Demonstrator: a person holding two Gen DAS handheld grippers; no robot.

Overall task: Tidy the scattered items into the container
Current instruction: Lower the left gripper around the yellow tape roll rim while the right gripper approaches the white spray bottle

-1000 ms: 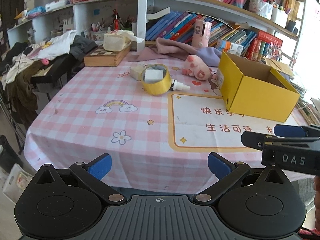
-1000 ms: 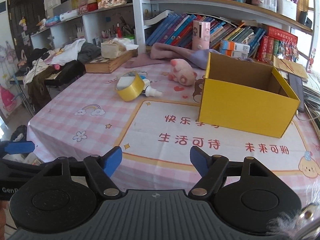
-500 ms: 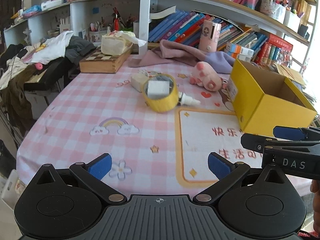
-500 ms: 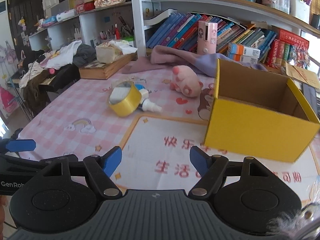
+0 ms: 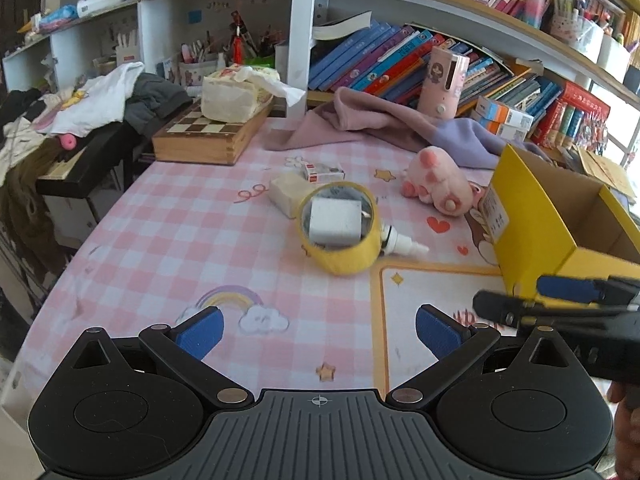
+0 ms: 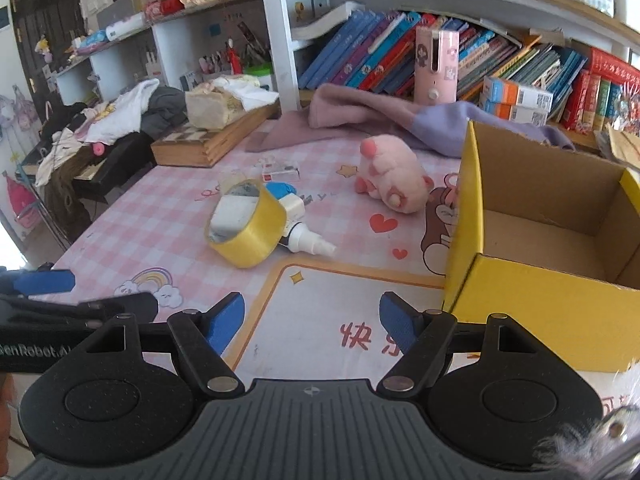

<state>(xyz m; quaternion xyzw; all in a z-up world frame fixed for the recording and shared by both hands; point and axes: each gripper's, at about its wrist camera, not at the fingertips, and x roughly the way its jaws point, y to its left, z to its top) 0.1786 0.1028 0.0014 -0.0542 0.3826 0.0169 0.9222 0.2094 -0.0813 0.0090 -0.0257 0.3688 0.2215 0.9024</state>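
Note:
A yellow tape roll (image 5: pixel 339 232) (image 6: pixel 246 230) lies mid-table, a white block showing through its hole and a small white bottle (image 5: pixel 400 242) (image 6: pixel 306 238) beside it. Behind them are a pale eraser-like block (image 5: pixel 286 194), a small red-and-white box (image 5: pixel 323 171) (image 6: pixel 281 172) and a pink plush toy (image 5: pixel 438 184) (image 6: pixel 390 182). The open yellow cardboard box (image 5: pixel 532 236) (image 6: pixel 532 280) stands empty at the right. My left gripper (image 5: pixel 319 330) is open over the near tablecloth, well short of the tape. My right gripper (image 6: pixel 312 322) is open too, near the box's front left corner.
A pink checked cloth (image 5: pixel 168 232) covers the table. At the back lie a purple garment (image 5: pixel 384 124), a wooden chessboard case (image 5: pixel 208 136) with a tissue pack, and a pink dispenser (image 5: pixel 444 80). Bookshelves rise behind. A clothes-covered bench (image 5: pixel 80 136) stands left of the table.
Both grippers have moved forward over the table, so the tape roll, plush toy and yellow box appear nearer and larger. Jaws on both are unchanged.

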